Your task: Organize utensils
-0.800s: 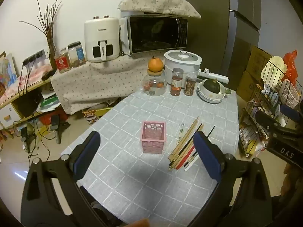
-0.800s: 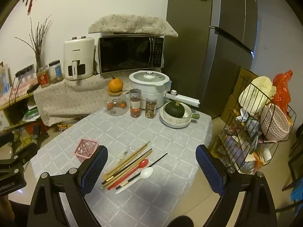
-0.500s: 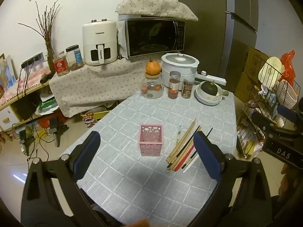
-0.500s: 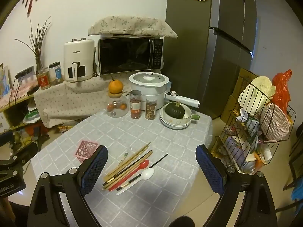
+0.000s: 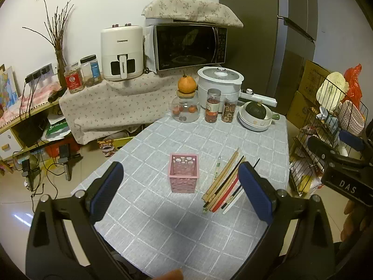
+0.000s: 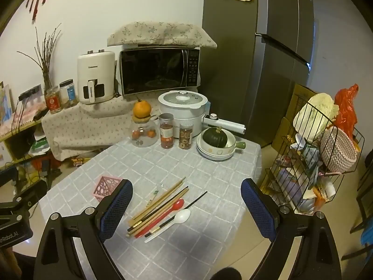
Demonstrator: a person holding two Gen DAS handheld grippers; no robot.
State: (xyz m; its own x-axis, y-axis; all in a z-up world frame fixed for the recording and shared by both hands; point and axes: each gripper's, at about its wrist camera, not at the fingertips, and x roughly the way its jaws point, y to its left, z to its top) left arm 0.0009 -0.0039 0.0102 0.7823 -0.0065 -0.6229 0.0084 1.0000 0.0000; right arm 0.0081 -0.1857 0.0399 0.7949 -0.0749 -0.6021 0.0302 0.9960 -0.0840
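A pink perforated holder (image 5: 184, 172) stands on the grey checked tablecloth (image 5: 177, 228); it also shows in the right wrist view (image 6: 106, 185). To its right lies a bundle of utensils (image 5: 222, 183): wooden chopsticks (image 6: 160, 200), black chopsticks, a red spoon (image 6: 173, 207) and a white spoon (image 6: 180, 217). My left gripper (image 5: 180, 190) is open and empty, above the near table, with the holder between its fingers in view. My right gripper (image 6: 186, 206) is open and empty, hovering above the utensils.
At the table's far end stand a glass jar with an orange (image 5: 186, 103), two spice jars (image 5: 212, 106), a white cooker (image 5: 220, 79) and bowls holding a green squash (image 5: 256, 114). A wire rack (image 6: 319, 154) stands right of the table. Microwave and air fryer sit behind.
Both views have shifted slightly; the left gripper has drawn back a little from the holder. Both grippers stay open and nothing on the table has moved.
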